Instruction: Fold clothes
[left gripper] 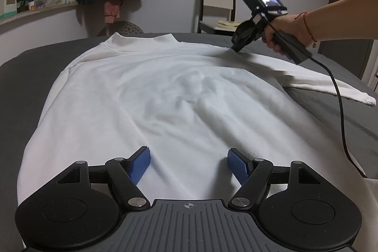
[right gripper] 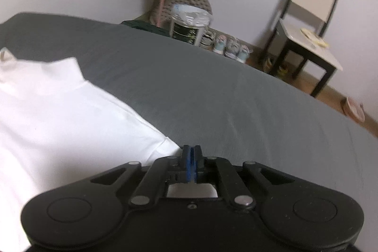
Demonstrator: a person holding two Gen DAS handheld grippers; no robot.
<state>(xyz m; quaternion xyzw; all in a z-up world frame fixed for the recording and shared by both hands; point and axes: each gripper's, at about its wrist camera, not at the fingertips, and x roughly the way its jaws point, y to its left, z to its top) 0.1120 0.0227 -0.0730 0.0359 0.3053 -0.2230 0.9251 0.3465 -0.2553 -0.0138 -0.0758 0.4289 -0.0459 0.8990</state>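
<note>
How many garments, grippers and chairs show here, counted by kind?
White garments on the bed: 1, the white top
Hand-held grippers: 2, the left gripper and the right gripper
Chairs by the wall: 1, the chair
Total: 4

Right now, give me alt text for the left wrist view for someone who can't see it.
A white mock-neck top lies spread flat on a grey bed, with the open left gripper over its hem. At the far shoulder, the right gripper pinches the fabric.
</note>
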